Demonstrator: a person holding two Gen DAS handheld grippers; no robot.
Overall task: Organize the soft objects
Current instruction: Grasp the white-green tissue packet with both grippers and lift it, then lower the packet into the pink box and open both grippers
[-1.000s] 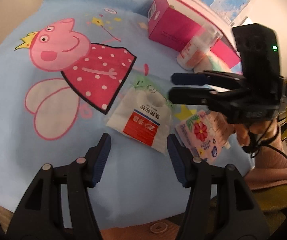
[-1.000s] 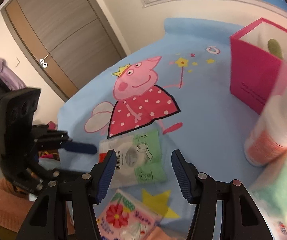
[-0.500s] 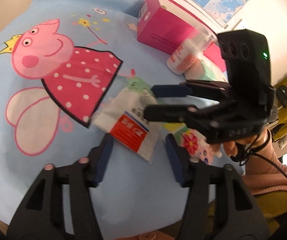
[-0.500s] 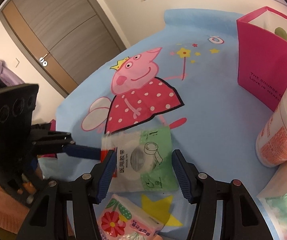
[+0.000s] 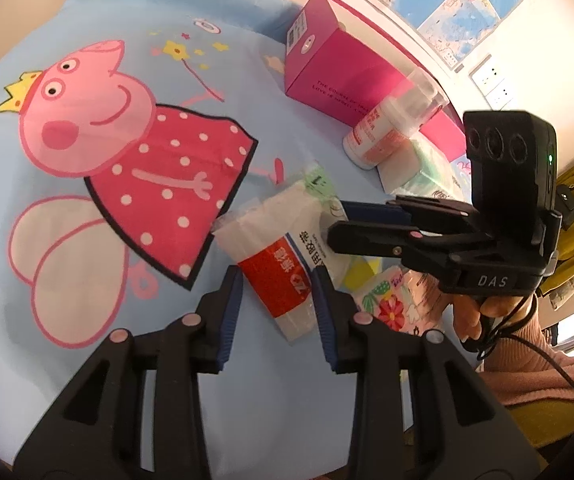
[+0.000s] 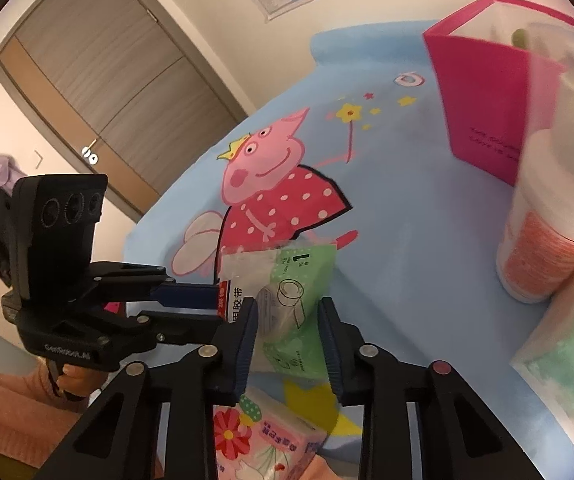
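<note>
In the left wrist view, the left gripper (image 5: pixel 277 300), lower centre, is clamped on the red-banded end of the clear plastic packet of medical tape (image 5: pixel 283 252), which bears white Chinese characters and sits at frame centre on the blue cartoon-pig cloth (image 5: pixel 87 40). Further right, the right gripper (image 5: pixel 335 226), marked "DAS", reaches in level from the right edge, its jaws closing on the packet's green end. In the right wrist view that green end shows a printed "1", and the pink box (image 6: pixel 483 104) at upper right carries illegible lettering.

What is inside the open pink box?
In the right wrist view, the pink box shows pale inner walls and one small green item near its rim; everything lower is hidden.
</note>
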